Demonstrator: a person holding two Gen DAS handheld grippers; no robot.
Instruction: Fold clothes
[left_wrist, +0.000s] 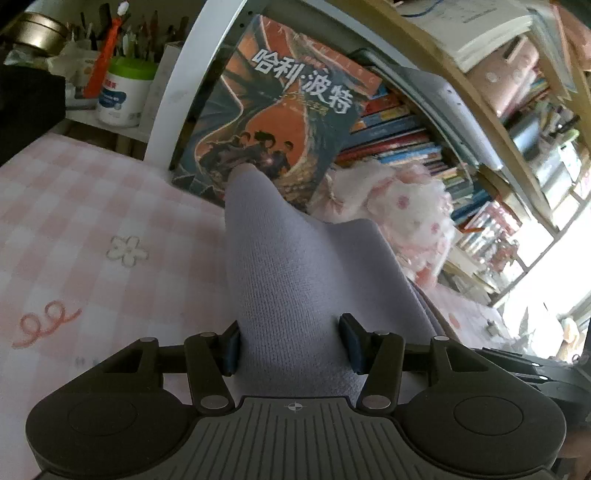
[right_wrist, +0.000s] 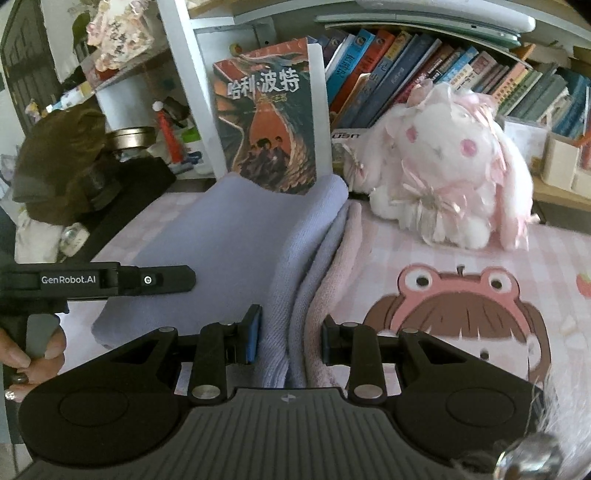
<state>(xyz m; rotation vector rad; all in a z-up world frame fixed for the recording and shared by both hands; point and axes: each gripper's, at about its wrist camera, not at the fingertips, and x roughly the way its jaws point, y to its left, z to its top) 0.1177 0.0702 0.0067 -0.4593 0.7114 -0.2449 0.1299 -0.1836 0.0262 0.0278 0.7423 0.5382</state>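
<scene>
Left gripper (left_wrist: 291, 341) pinches a raised fold of the lavender knit garment (left_wrist: 295, 280), which lies on the pink checked bedsheet (left_wrist: 92, 221). Right gripper (right_wrist: 291, 338) clamps bunched lavender and pink cloth (right_wrist: 328, 295) (pink layer seen only here). Plush rabbit (right_wrist: 443, 166) beside it.

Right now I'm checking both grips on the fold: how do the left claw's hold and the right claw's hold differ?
The left claw stands wider, around a thick bunch of the lavender garment; the right claw is narrower. The left holds only lavender fabric; the right also has a pink cloth between its fingers, beside the lavender folds. Both have fabric running between their fingers and point toward the upright book.
</scene>
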